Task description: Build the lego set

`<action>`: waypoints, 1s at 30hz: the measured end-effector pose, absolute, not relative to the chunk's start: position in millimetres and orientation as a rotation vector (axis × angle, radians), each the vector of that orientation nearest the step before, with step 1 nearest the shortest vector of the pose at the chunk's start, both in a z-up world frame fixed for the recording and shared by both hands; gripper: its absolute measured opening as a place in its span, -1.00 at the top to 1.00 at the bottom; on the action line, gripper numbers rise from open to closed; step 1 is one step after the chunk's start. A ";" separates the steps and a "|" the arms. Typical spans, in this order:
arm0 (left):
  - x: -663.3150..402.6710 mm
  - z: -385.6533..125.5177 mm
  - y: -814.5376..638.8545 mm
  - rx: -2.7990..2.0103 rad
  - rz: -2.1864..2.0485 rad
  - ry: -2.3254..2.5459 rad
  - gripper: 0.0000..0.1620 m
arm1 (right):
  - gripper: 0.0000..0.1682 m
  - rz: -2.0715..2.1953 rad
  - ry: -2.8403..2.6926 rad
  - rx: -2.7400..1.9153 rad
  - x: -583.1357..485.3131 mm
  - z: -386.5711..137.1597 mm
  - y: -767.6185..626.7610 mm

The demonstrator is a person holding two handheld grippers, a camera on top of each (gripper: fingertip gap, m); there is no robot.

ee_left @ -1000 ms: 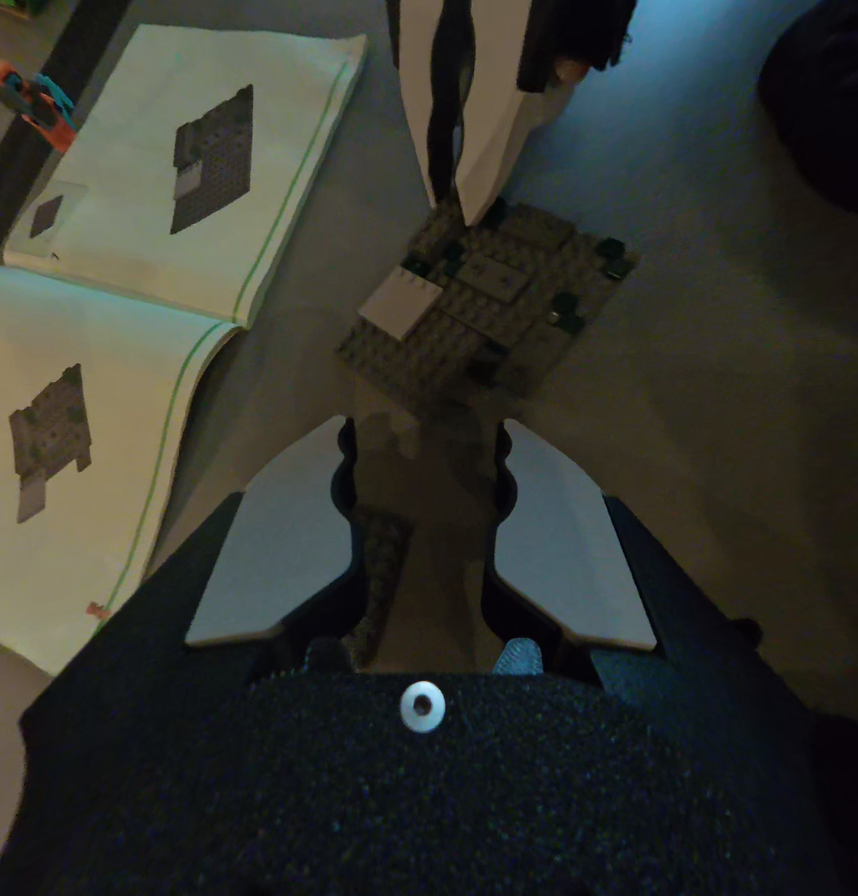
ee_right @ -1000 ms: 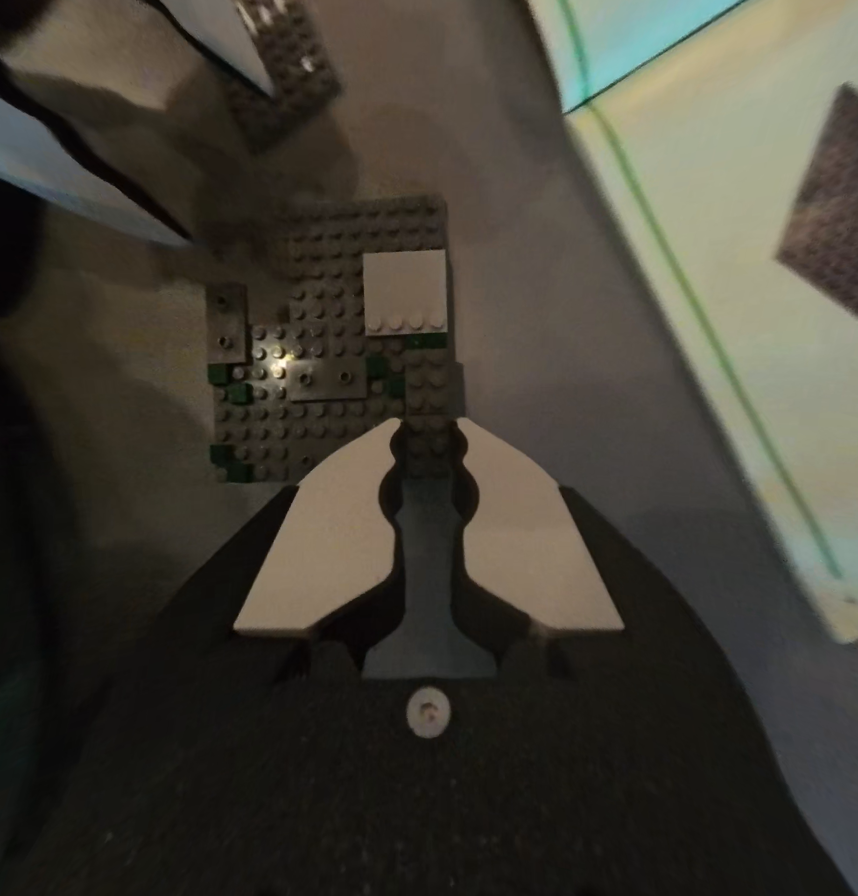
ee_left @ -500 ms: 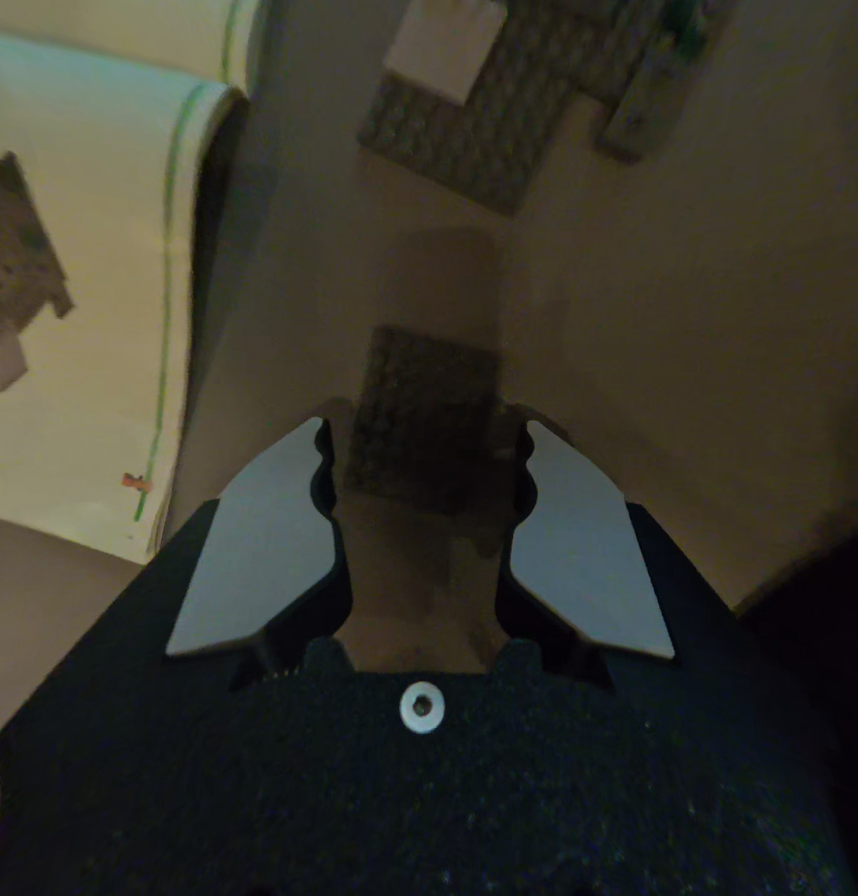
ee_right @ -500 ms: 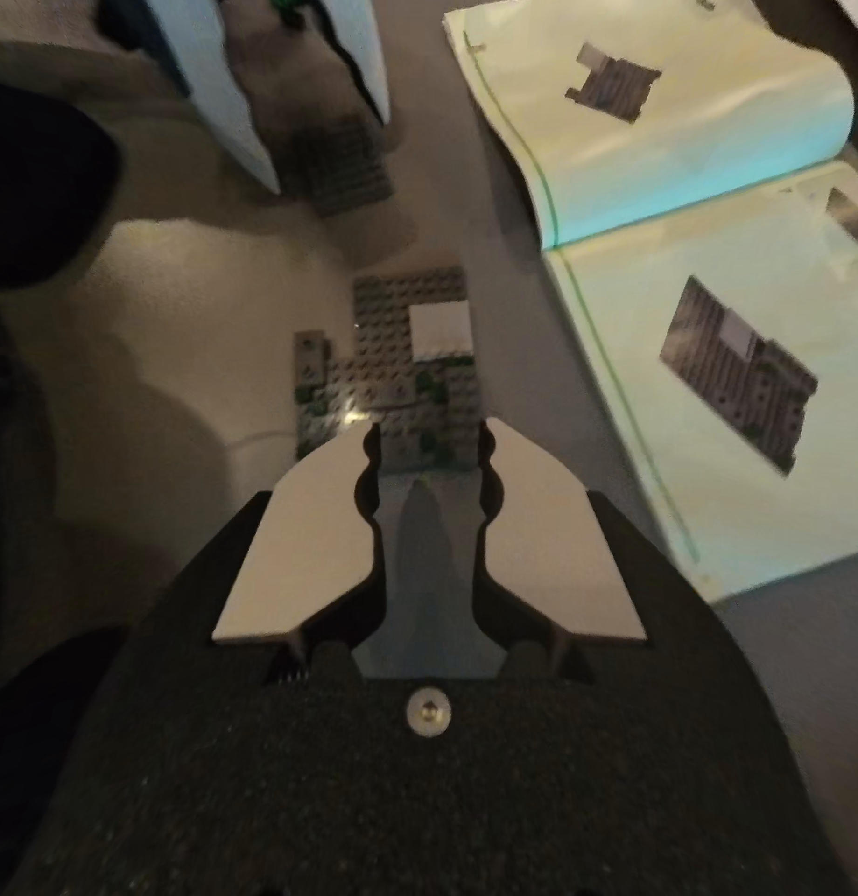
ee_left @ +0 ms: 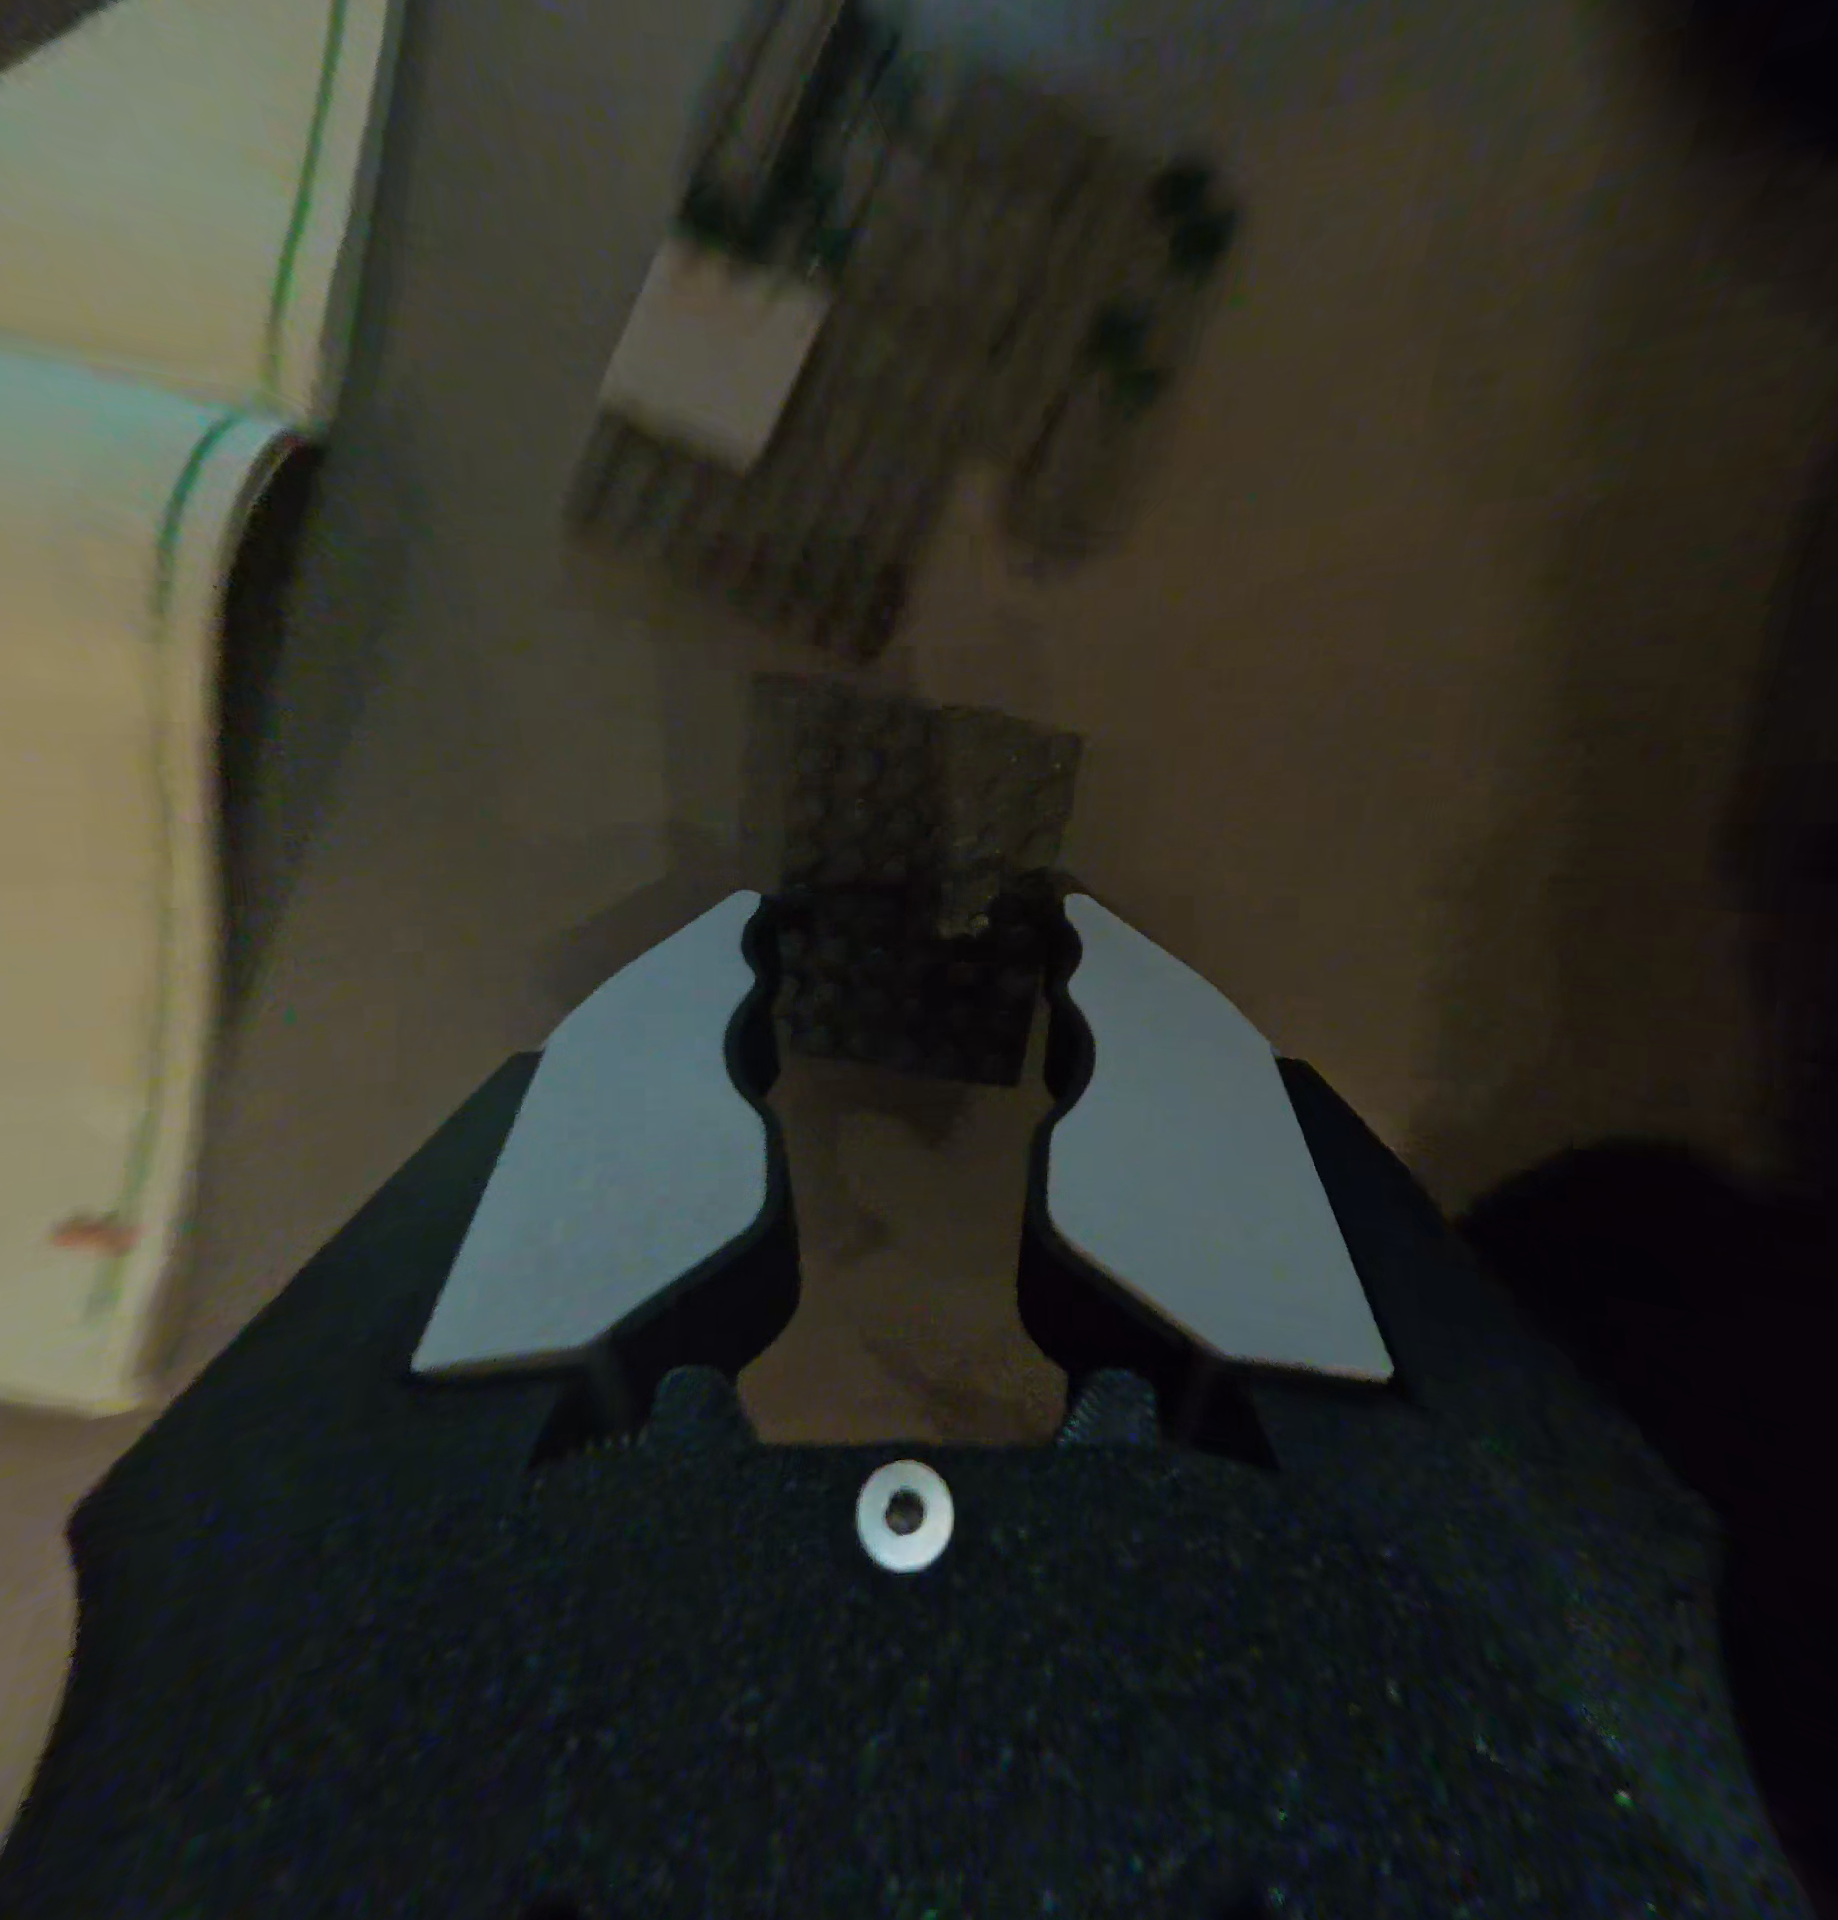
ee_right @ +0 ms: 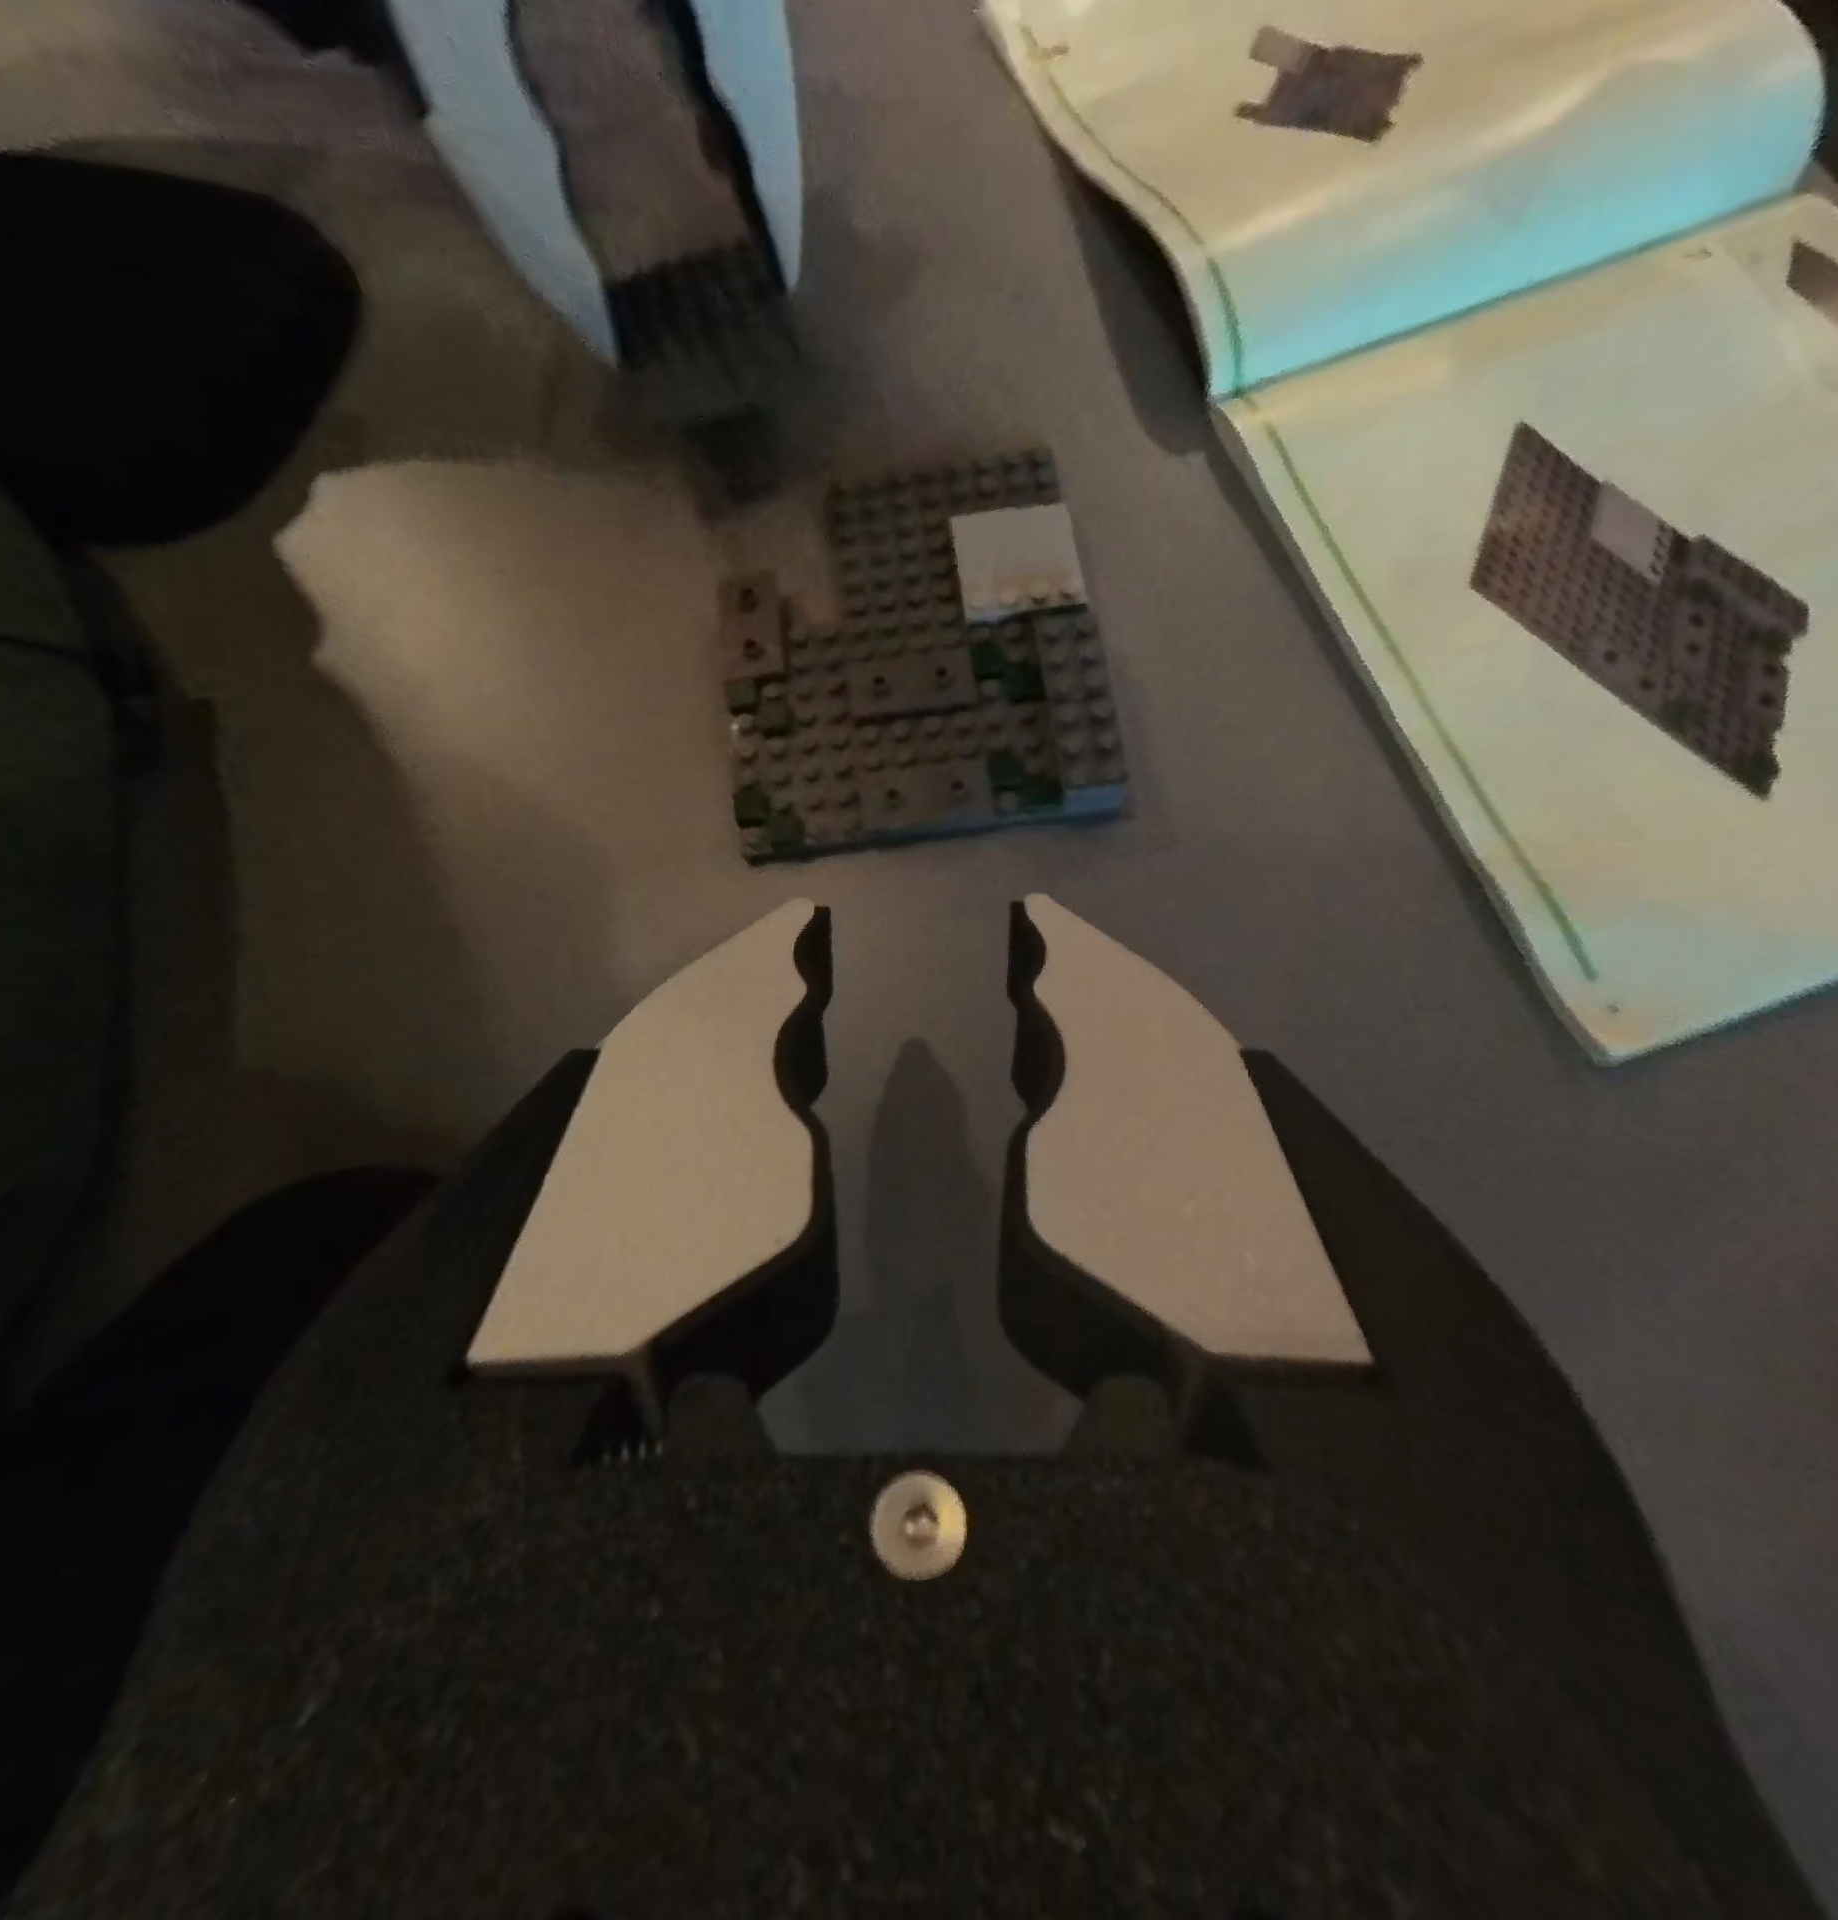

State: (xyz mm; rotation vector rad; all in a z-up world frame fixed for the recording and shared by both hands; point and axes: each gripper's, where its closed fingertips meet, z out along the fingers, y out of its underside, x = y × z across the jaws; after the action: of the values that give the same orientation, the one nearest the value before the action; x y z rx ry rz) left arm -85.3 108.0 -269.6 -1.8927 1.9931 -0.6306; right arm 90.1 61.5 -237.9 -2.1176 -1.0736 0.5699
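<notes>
The grey Lego build (ee_right: 894, 707), with a white tile (ee_right: 1019, 556) and small green pieces, lies flat on the table ahead of my right gripper (ee_right: 915, 914), which is open, empty and a short way short of it. My left gripper (ee_left: 910, 914) is closed on a loose dark grey studded plate (ee_left: 910, 810), its fingertips against the plate's two sides. The build (ee_left: 894, 364) is blurred beyond it. The right wrist view shows the left gripper (ee_right: 697, 312) at the top, holding that plate (ee_right: 702, 353) just behind the build.
An open instruction booklet (ee_right: 1517, 520) lies right of the build; in the left wrist view it (ee_left: 63, 727) fills the left edge. A black rounded object (ee_right: 115, 343) sits at the left. A dark shape (ee_left: 1777, 1351) lies at the right of the left wrist view. The tips of one gripper are about 20 cm away from the tips of the other. Between my left fingertips and the white tile (ee_right: 1019, 556) there is roughly 10 cm. It turns up in the left wrist view (ee_left: 700, 369) as well.
My left gripper moved forward over the loose plate and narrowed onto it. My right gripper drew back from the build and opened wider.
</notes>
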 end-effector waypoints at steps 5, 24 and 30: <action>-78.4 -283.5 96.0 -2.106 -0.416 1.852 0.40 | 0.62 0.472 -1.170 -2.091 77.8 -245.1 67.2; -91.2 -260.9 110.4 -1.999 -0.457 1.551 0.36 | 0.80 0.562 -1.271 -2.192 65.3 -281.4 130.8; -68.3 -259.3 105.1 -1.704 -0.435 1.691 0.39 | 0.81 0.742 -1.308 -2.224 63.5 -274.6 122.1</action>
State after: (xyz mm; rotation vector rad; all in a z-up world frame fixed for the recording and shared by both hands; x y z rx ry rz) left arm -68.3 105.1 -259.3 -1.7037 1.6915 -0.4348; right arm 63.5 122.1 -274.6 -2.2241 -1.3081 0.7419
